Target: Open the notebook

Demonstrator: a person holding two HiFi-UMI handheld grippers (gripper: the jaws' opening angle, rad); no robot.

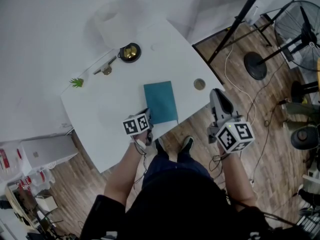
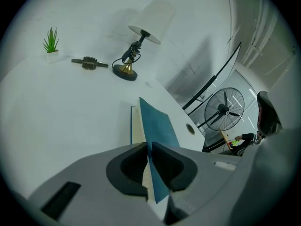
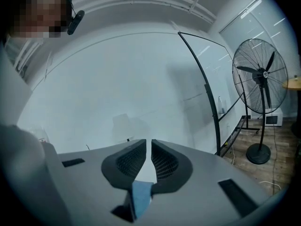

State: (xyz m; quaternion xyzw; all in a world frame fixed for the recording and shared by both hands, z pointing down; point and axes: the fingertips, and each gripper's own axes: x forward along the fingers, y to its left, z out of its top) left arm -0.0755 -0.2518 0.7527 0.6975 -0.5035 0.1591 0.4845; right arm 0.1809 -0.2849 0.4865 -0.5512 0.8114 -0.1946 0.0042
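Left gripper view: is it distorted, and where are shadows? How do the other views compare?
Left gripper view: strong fisheye with black corners; a soft shadow lies on the wall right of the lamp; the notebook is sharp. Right gripper view: same fisheye, the black pole bows. Head view: even light, little bending.

Desk (image 1: 112, 126): white top, smooth, matt.
Notebook (image 2: 159, 124): teal cover, matt, thin and flexing; cream paper leaves beneath.
Lamp base (image 1: 129, 52): brass-coloured metal, glossy, dark rim.
Lamp shade (image 2: 151, 20): white, matt.
Floor (image 1: 70, 176): wood-grain planks, brown, slight sheen.
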